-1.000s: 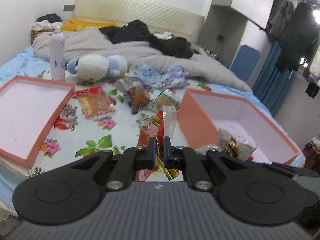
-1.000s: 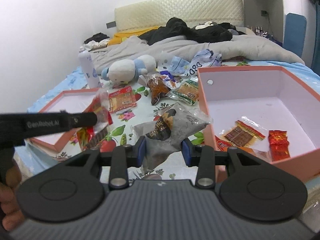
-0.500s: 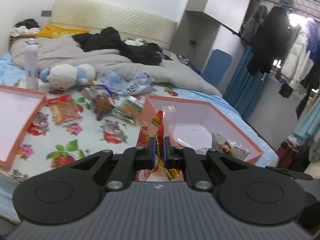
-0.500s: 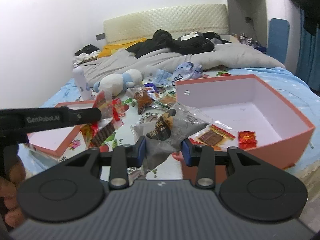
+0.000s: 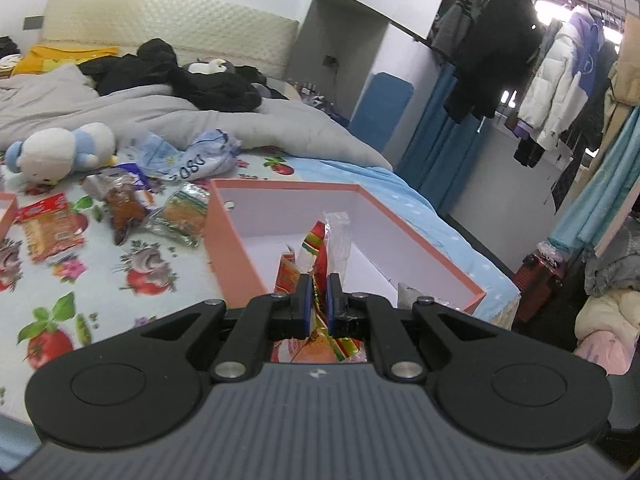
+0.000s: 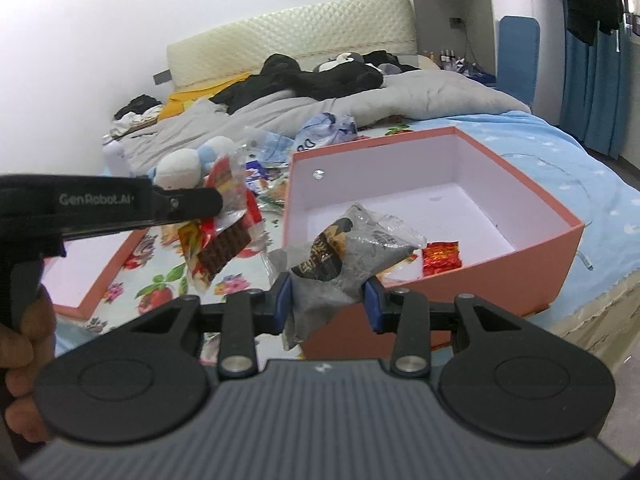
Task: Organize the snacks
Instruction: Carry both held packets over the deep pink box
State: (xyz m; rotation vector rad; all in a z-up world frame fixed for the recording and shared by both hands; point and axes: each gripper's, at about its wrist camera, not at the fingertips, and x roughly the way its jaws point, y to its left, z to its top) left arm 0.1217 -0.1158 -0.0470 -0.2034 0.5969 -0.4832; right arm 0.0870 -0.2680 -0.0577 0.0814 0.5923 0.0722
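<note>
Both claws pinch snacks (left claw [image 5: 317,294] red packet [image 5: 320,252], right claw [image 6: 328,294] grey bag [image 6: 344,256]).

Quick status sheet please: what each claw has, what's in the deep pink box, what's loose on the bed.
left claw: shut on a red and yellow snack packet
right claw: shut on a grey snack bag
deep pink box: holds a small red packet, floor mostly bare
loose on bed: orange packet, brown packet, green-edged packet
other box: shallow pink tray

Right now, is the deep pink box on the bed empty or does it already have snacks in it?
Not empty. The pink box holds at least a red packet on its floor.
</note>
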